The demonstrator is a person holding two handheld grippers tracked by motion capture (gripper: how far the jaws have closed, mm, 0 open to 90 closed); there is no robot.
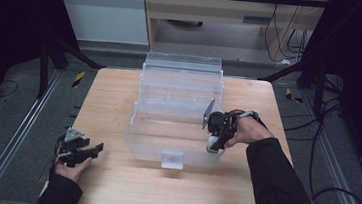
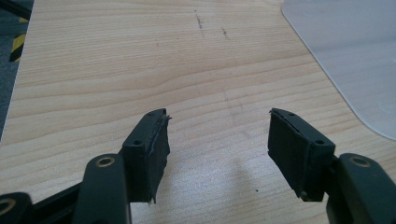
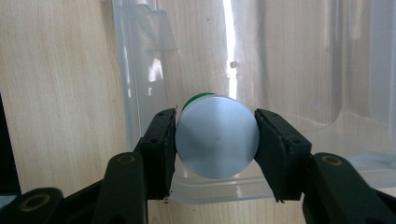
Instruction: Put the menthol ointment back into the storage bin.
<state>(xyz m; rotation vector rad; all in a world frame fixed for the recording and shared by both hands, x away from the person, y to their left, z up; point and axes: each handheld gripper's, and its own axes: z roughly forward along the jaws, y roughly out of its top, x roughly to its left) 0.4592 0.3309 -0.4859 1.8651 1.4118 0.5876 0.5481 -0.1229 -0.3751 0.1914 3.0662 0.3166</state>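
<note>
A clear plastic storage bin [image 1: 178,107] with its lid tipped open at the back stands mid-table. My right gripper [image 1: 217,135] hangs over the bin's front right corner, pointing down, shut on a small white cylinder with a green end [image 1: 212,146]. In the right gripper view the cylinder's round white face [image 3: 217,136] sits squeezed between both pads, above the bin's rim [image 3: 135,84]. My left gripper [image 1: 95,150] rests low at the front left of the table, open. Its jaws [image 2: 217,140] stand wide apart over bare wood with nothing between them.
The wooden table [image 1: 114,100] has free room left of the bin and along the front edge. A corner of the clear bin [image 2: 355,60] reaches into the left gripper view at upper right. Dark frame posts, floor rails and cables surround the table.
</note>
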